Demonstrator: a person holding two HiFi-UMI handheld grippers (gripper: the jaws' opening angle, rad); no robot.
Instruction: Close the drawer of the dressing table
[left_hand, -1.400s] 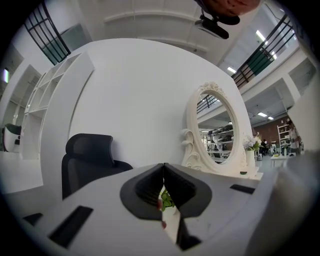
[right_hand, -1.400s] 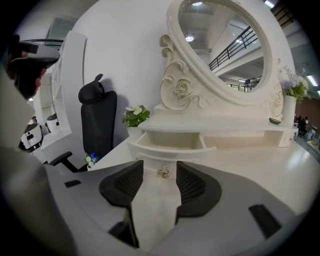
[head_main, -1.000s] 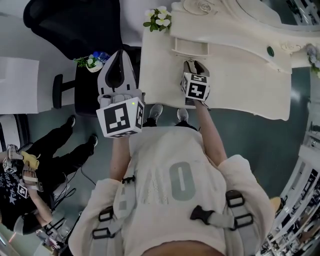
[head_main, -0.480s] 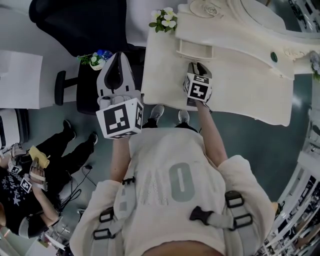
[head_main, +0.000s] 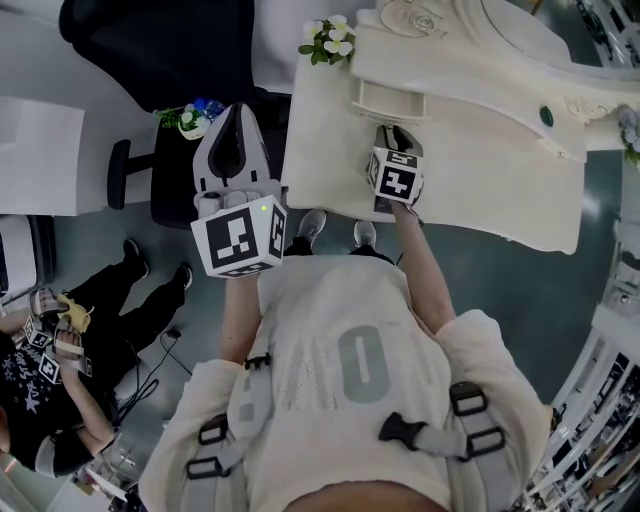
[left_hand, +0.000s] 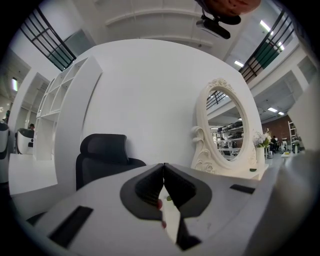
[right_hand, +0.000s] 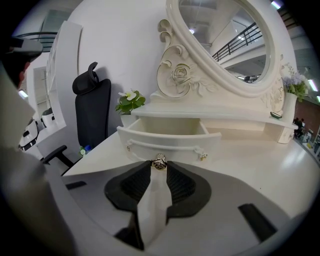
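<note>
The cream dressing table (head_main: 480, 170) has a small drawer (right_hand: 167, 135) pulled out under its mirror shelf; the same drawer (head_main: 390, 98) shows in the head view. My right gripper (right_hand: 159, 166) points down at the drawer front, its fingertips pressed on either side of the round metal knob (right_hand: 159, 161). In the head view that right gripper (head_main: 392, 132) sits just in front of the drawer. My left gripper (head_main: 236, 115) hangs off the table's left edge, level and shut, with nothing in it; its jaws (left_hand: 163, 167) meet at the tips.
An oval mirror (right_hand: 220, 40) in a carved frame stands behind the drawer. A pot of white flowers (head_main: 325, 38) is on the table's back left corner. A black office chair (head_main: 150, 50) stands left of the table. Another person (head_main: 60, 350) sits on the floor, lower left.
Both grippers stay where they were. The head view has shifted slightly, and the person at the lower left has moved a little.
</note>
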